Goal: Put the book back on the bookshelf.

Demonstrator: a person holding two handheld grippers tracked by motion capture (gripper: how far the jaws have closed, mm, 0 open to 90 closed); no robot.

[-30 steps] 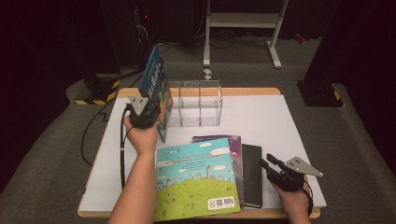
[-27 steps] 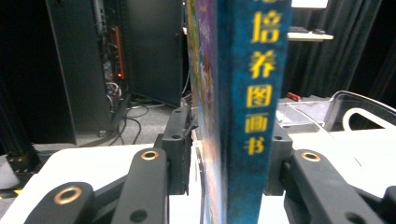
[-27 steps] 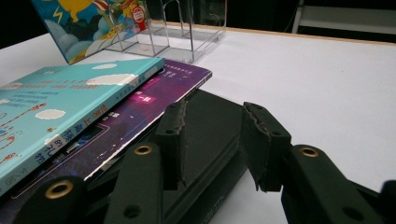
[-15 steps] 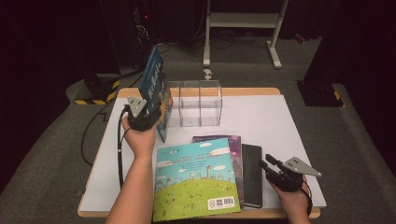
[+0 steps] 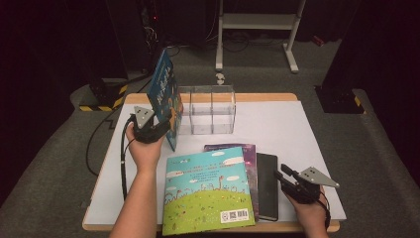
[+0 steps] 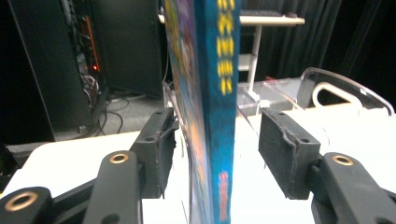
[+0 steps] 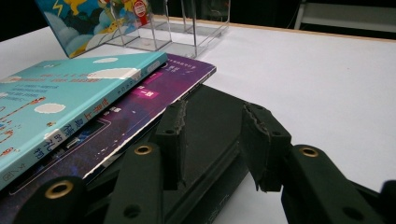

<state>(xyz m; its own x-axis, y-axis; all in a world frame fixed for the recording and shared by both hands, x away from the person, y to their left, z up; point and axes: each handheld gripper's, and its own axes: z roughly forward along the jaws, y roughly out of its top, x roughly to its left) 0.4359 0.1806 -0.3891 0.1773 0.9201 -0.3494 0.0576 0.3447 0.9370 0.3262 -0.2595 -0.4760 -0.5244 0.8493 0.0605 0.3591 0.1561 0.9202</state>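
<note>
While the left tongs [image 6: 215, 158] have just been opening, their pads now clear the upright blue book [image 6: 219, 107] leaning against the clear organizer [image 5: 208, 109]; the right tongs [image 5: 287, 177] rest part-open, unmoved, empty, over the black book [image 5: 267, 186].

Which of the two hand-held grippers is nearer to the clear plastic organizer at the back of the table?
The left. The left hand-held gripper sits just left of the clear organizer, its jaws on either side of the upright blue book leaning there. The right hand-held gripper is by the black book, near the table's front edge.
</note>
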